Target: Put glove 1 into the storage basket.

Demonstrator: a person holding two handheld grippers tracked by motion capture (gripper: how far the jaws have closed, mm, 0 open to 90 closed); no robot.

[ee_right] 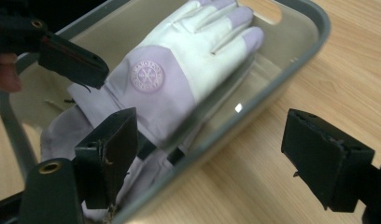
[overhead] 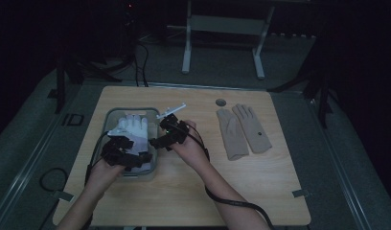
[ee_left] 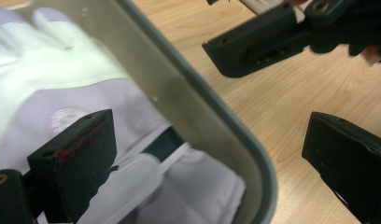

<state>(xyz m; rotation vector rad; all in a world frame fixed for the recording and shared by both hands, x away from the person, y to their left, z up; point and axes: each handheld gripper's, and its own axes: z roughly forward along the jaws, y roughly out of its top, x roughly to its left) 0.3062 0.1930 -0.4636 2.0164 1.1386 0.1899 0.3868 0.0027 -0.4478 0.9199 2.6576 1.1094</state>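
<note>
White glove (ee_right: pixel 179 70) lying flat in grey plastic bin (ee_right: pixel 314 28) at left of table (overhead: pixel 193 191), fingers pointing away from the person, cuff toward near end, long axis along the bin's length. Left gripper (overhead: pixel 122 149) over near end of bin, jaws wide apart, nothing between them. Right gripper (overhead: pixel 170 132) at bin's right rim, jaws likewise spread wide and empty, one over the cuff, the other over bare wood. Left nearer the cuff. Second white glove (ee_left: pixel 188 196) underneath, mostly hidden. Tan glove pair (overhead: pixel 244 132) well apart at right. Dim lighting; bin's near wall hidden behind left gripper in the high view.
</note>
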